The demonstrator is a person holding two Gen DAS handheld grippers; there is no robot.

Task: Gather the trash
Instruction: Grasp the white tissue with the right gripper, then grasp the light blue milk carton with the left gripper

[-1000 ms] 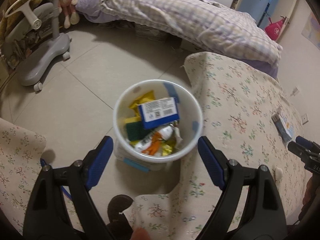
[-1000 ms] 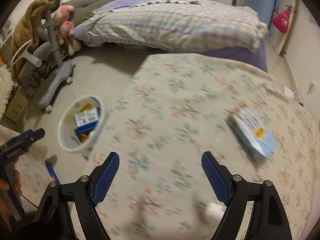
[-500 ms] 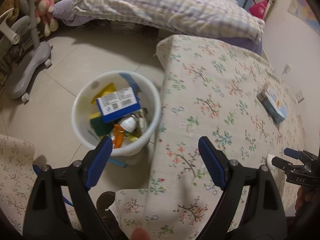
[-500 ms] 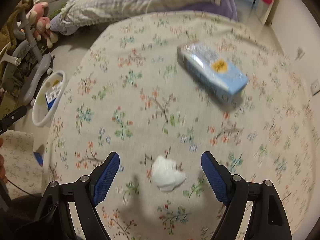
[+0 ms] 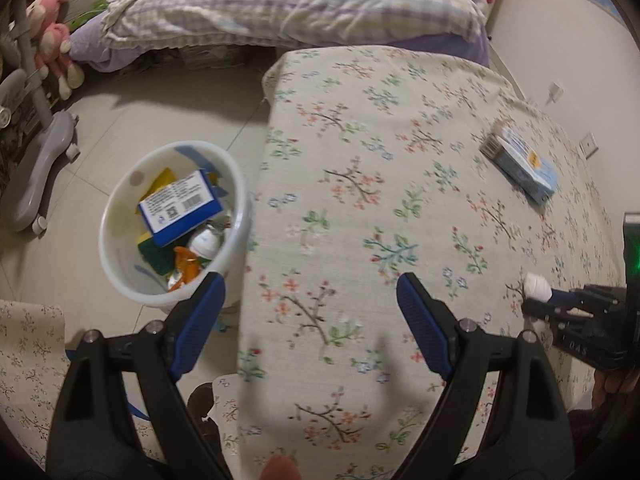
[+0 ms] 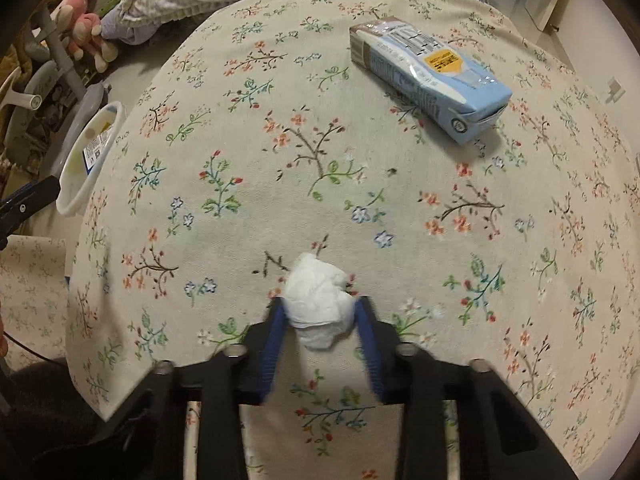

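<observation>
Right gripper (image 6: 320, 312) jaws just closed on tissue wad (image 6: 318, 300); cloth around bare.

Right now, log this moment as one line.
right tongs: just closed on tissue wad | left tongs: open, empty | carton: on tablecloth | bin: floor

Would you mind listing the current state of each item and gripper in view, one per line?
right gripper: jaws have just been closing, now shut on the tissue wad.
tissue wad: crumpled, pinched between the pads, on the tablecloth.
left gripper: open, empty, above the table edge.
carton: lying on its side on the cloth, untouched.
trash bucket: upright on the floor beside the table, partly filled with rubbish.
</observation>
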